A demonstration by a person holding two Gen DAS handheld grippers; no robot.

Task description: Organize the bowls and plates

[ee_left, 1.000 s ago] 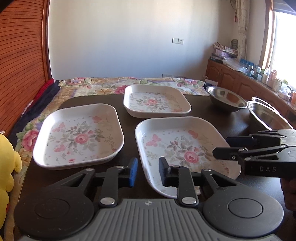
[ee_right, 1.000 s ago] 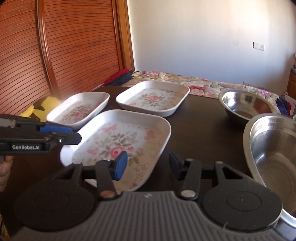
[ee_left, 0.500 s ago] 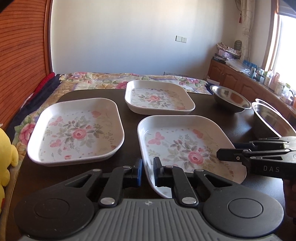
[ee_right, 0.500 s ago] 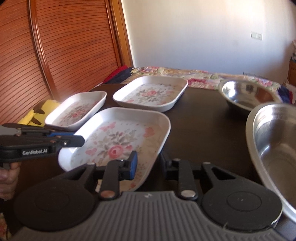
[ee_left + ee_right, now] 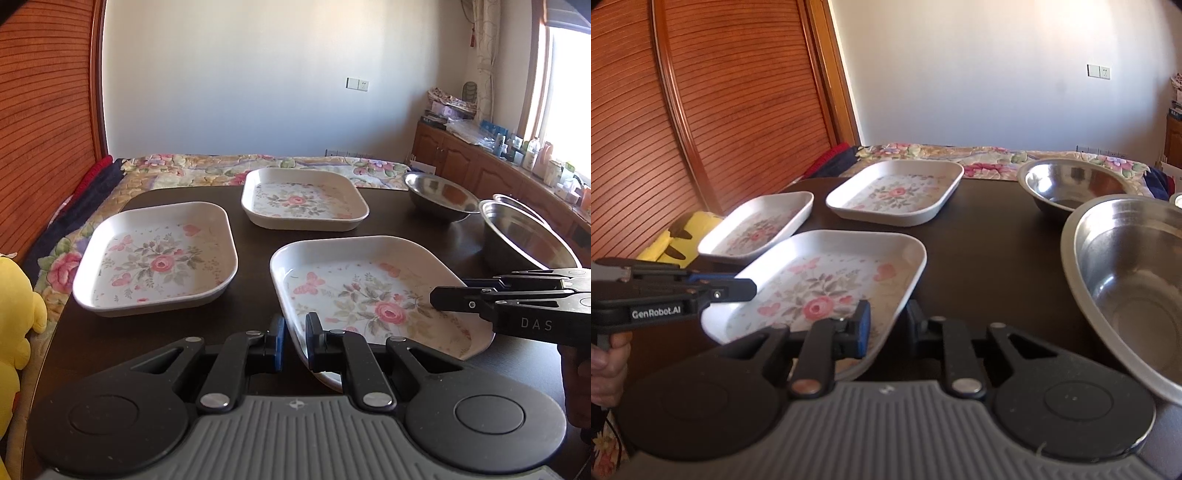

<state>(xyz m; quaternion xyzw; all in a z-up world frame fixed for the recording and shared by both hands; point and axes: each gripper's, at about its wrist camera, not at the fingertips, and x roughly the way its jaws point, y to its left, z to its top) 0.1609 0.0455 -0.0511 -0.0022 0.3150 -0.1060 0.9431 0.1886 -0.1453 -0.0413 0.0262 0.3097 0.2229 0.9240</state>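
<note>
Two grippers now sit on the near plate (image 5: 373,295), one at each side. A second ago both sets of fingers stood wide; now the left gripper (image 5: 294,343) has narrowed onto the plate's left rim, and the right gripper (image 5: 886,326) has its fingers astride the right rim, still a little apart, contact unclear. Plate looks tipped up at the near edge, likely about to be lifted and stacked.

Left plate (image 5: 155,258) and far plate (image 5: 304,199) lie flat, apart. Two steel bowls, small (image 5: 1075,184) and large (image 5: 1134,273), stand to the right.

Dark desk (image 5: 251,236), floral bed beyond it, slatted wood panel left, sunlit window right.
</note>
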